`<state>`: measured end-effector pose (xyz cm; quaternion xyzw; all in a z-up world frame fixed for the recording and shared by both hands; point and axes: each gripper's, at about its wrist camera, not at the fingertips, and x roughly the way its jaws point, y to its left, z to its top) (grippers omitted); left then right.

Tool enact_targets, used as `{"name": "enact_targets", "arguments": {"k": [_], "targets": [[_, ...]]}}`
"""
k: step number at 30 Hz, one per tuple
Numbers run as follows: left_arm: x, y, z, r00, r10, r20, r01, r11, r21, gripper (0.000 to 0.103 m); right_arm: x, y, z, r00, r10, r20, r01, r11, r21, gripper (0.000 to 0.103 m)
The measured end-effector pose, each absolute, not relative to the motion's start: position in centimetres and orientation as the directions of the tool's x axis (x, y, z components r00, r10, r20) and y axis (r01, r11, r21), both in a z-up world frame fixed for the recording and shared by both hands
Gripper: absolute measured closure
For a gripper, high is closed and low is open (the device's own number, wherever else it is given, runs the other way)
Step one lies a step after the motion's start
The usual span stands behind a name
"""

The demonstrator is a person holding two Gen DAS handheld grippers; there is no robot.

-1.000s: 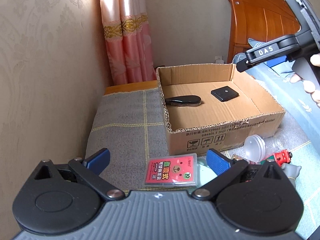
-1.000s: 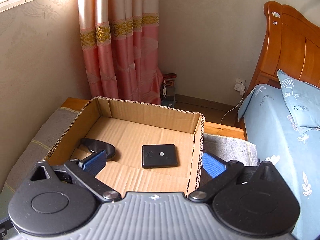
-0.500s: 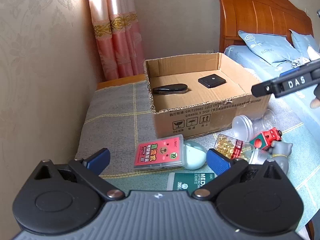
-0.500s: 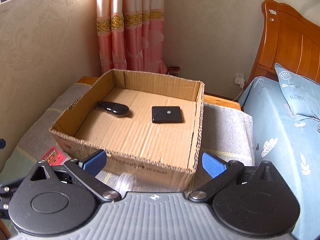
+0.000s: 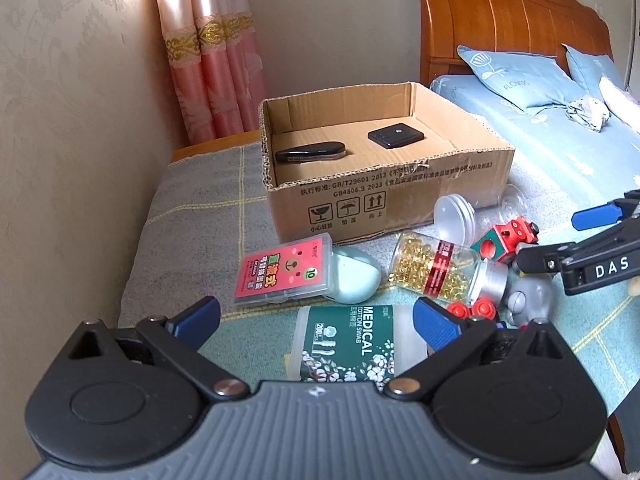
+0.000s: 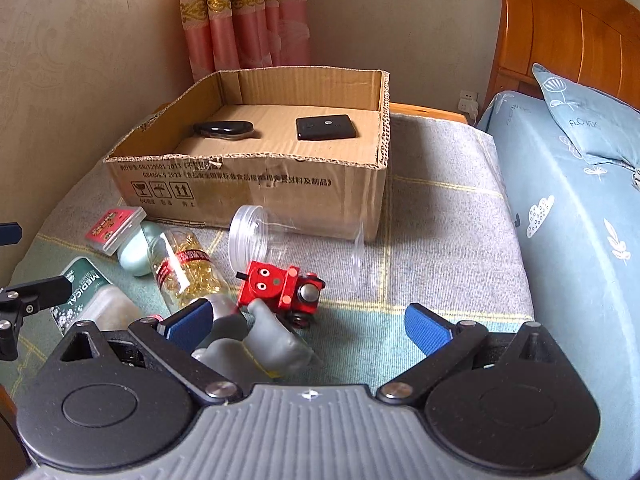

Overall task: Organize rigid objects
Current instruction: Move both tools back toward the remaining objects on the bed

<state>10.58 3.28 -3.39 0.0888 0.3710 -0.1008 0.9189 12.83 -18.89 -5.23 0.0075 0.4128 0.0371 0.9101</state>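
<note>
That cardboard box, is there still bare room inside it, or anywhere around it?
Yes: the cardboard box floor is bare in front of the black case and black pad. The grey blanket right of it is free. The front is crowded.

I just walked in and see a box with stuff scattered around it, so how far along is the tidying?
Early on. Two black items, an oval case and a flat square device, already lie in the cardboard box. Nothing is in hand: the left gripper and right gripper are both open. Still outside are the pink card pack, capsule bottle, swab jar, clear jar, red toy and grey figure.
</note>
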Motion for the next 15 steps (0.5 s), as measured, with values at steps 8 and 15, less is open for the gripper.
{"name": "enact_targets", "arguments": {"k": [8, 15], "targets": [[10.5, 3.5, -3.4, 0.702, -0.114, -0.703, 0.241, 0.967, 0.084, 0.001, 11.9, -21.0, -5.6, 0.658, 0.068, -0.75, -0.013, 0.997, 0.079, 0.0], [10.6, 3.2, -3.7, 0.695, -0.121, -0.709, 0.253, 0.964, 0.084, 0.001, 10.2, -23.4, -5.4, 0.659, 0.026, -0.752, 0.032, 0.998, 0.063, 0.0]]}}
